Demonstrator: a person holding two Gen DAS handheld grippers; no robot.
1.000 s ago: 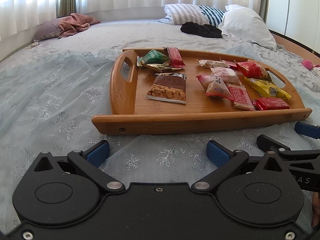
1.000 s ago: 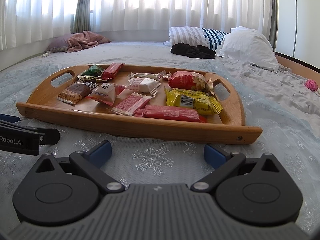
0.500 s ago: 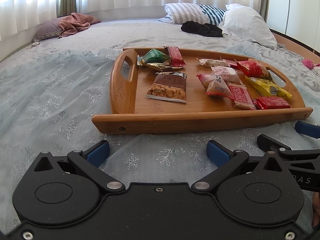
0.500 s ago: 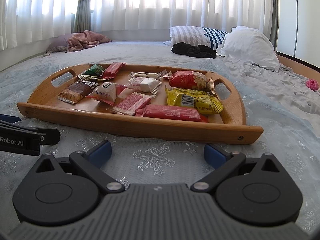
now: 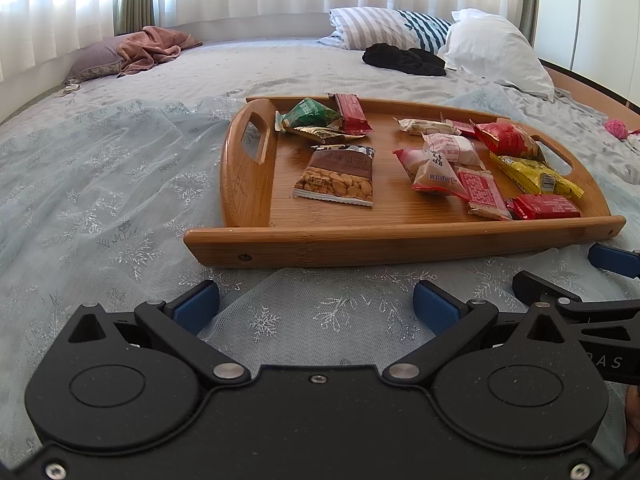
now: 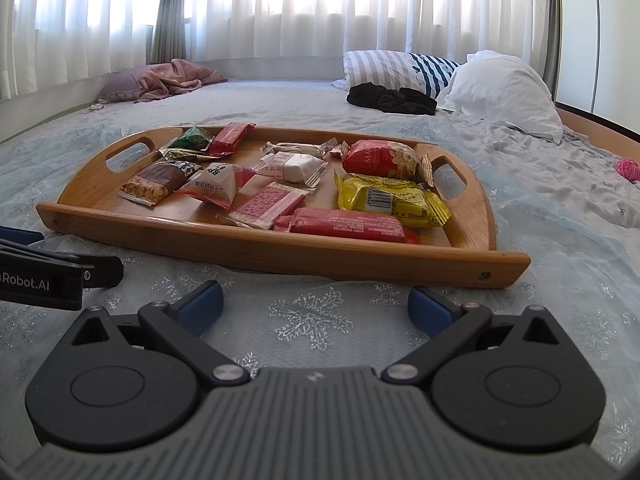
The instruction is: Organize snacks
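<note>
snack packets (image 6: 280, 184) in mixed colours all lie loosely scattered inside the oval bamboo tray (image 6: 280, 250) on the bed, unsorted; whether sorting is due or tray-gathering done, unclear. left claw (image 5: 316, 306) and right claw (image 6: 316, 304) gape wide, empty, before the tray.

Your left wrist camera sits low over the bedspread (image 5: 100, 184), looking across the wooden tray (image 5: 400, 240) from near its left corner toward the pillows (image 5: 492, 48). Your right wrist camera faces the same way from near the right corner (image 6: 504, 264). Both share the tray, pillows and curtains (image 6: 320, 4).
</note>
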